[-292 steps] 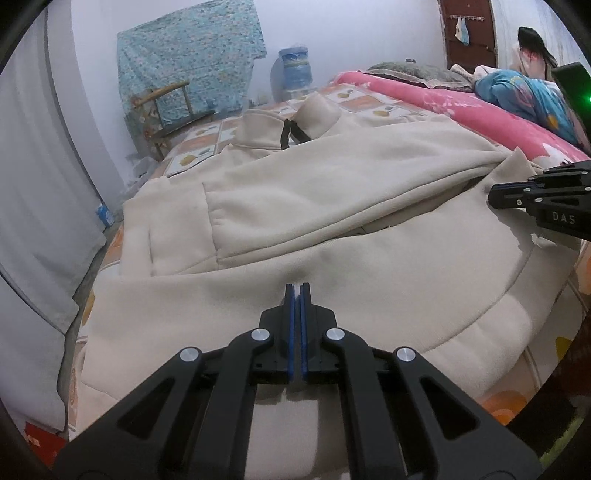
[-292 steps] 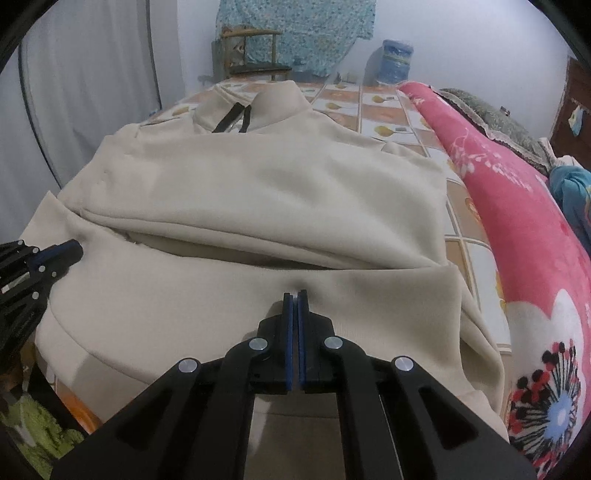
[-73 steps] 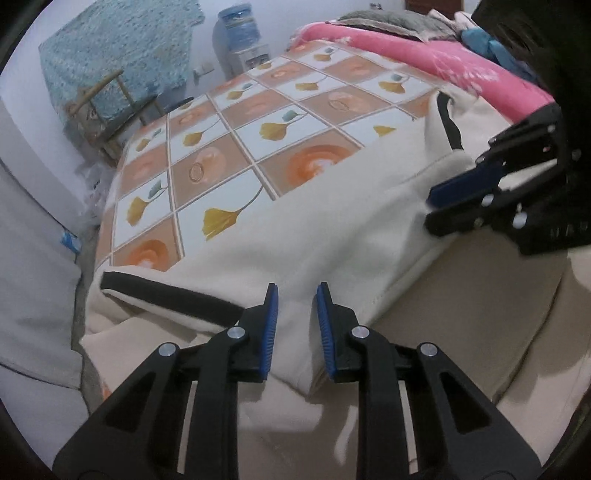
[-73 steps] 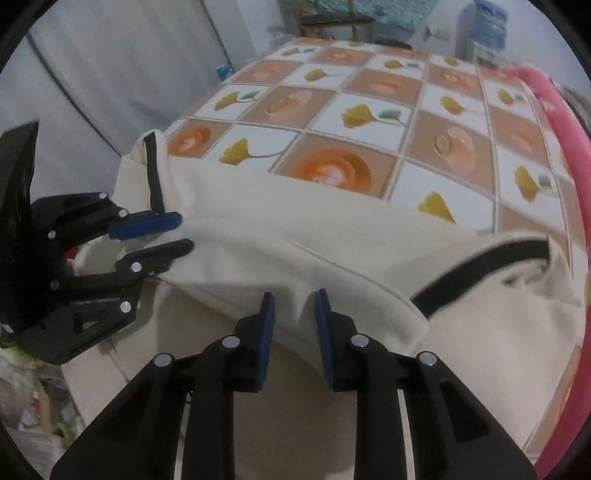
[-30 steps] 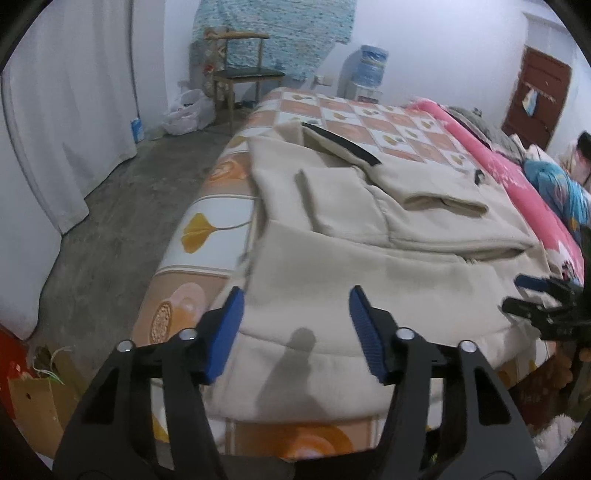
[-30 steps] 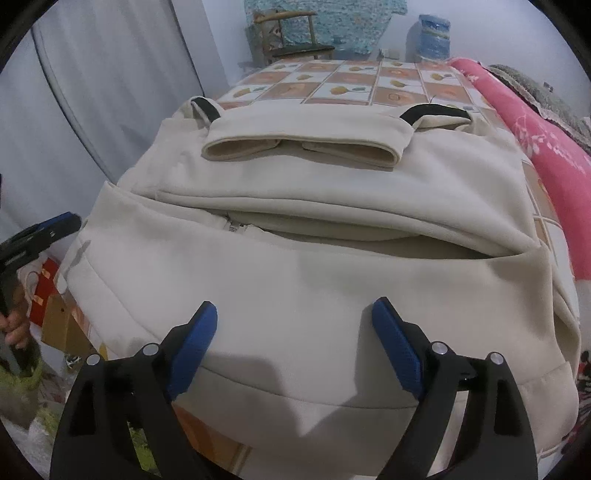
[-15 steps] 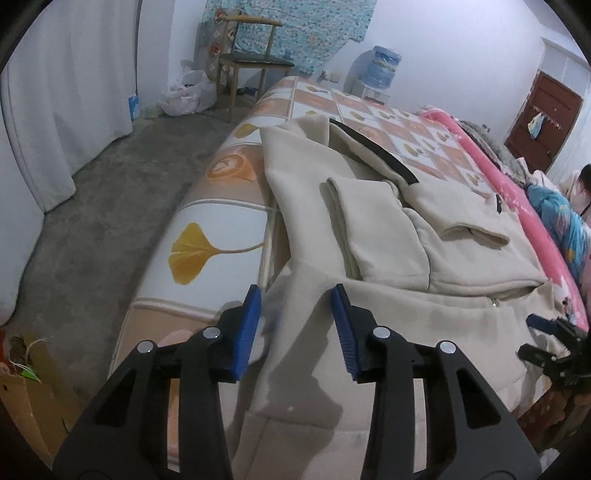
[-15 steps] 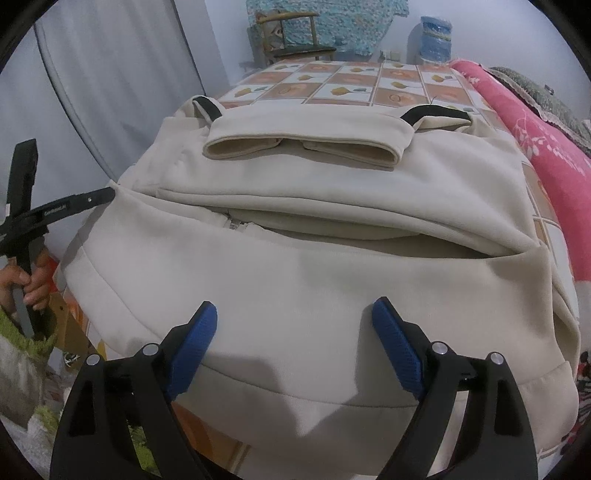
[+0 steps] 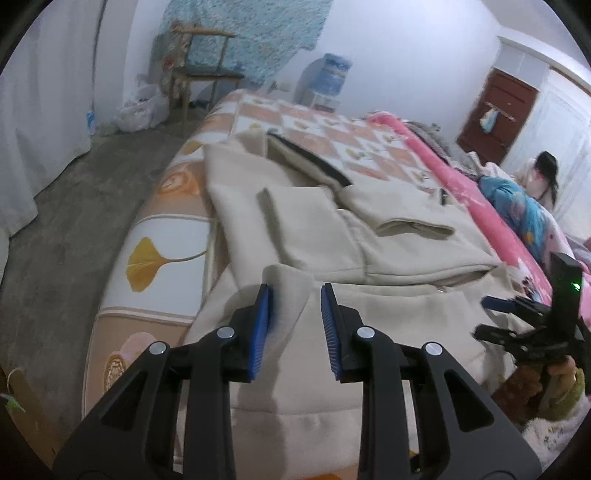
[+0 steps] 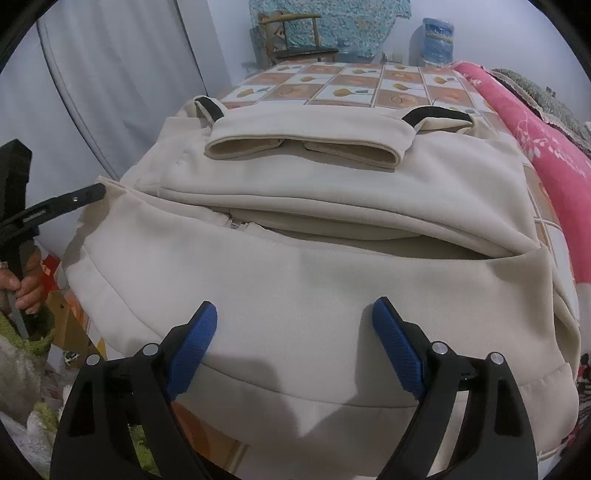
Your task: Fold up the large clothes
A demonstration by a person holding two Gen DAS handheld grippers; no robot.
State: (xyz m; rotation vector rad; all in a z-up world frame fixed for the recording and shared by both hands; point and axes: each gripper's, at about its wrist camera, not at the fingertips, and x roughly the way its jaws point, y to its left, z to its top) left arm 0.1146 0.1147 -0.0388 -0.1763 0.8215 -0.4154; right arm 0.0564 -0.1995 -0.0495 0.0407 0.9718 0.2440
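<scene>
Lying across the near end of the bed (image 10: pixel 373 86) is a large cream jacket (image 10: pixel 314 280), partly folded: its top part is doubled toward the hem, with a flat cream band (image 10: pixel 306 136) on top and a black strap (image 10: pixel 436 115) showing at each far corner. A zip pull (image 10: pixel 233 224) sits in the fold line near the jacket's middle, and the stitched hem hangs over the bed's near edge. At the jacket's left corner, the left claw (image 9: pixel 293 325) has a raised ridge of cream cloth between its blue pads (image 9: pixel 260 332); its jaws are narrow and closing, with the left pad against the cloth while the right pad still stands a little apart from it. In the right wrist view a hand (image 10: pixel 27 284) grips that tool's handle just beside the jacket's left edge. The right claw (image 10: pixel 293 328) hovers over the jacket's near hem, its jaws spread wide with nothing gripped, only flat cloth below them. Right of the jacket runs a pink flowered blanket (image 10: pixel 535 147). Beyond the jacket the bed's checked cover with leaf prints is bare. Past the bed's far end stand a wooden chair (image 10: pixel 291 35) before a blue patterned cloth (image 10: pixel 354 26) on the wall, and a water bottle (image 10: pixel 437 35). White curtains (image 10: pixel 122 92) hang left of the bed above a grey floor (image 9: pixel 70 221), and a person (image 9: pixel 535 181) sits far off to the jacket's right near a brown door (image 9: pixel 495 114).
</scene>
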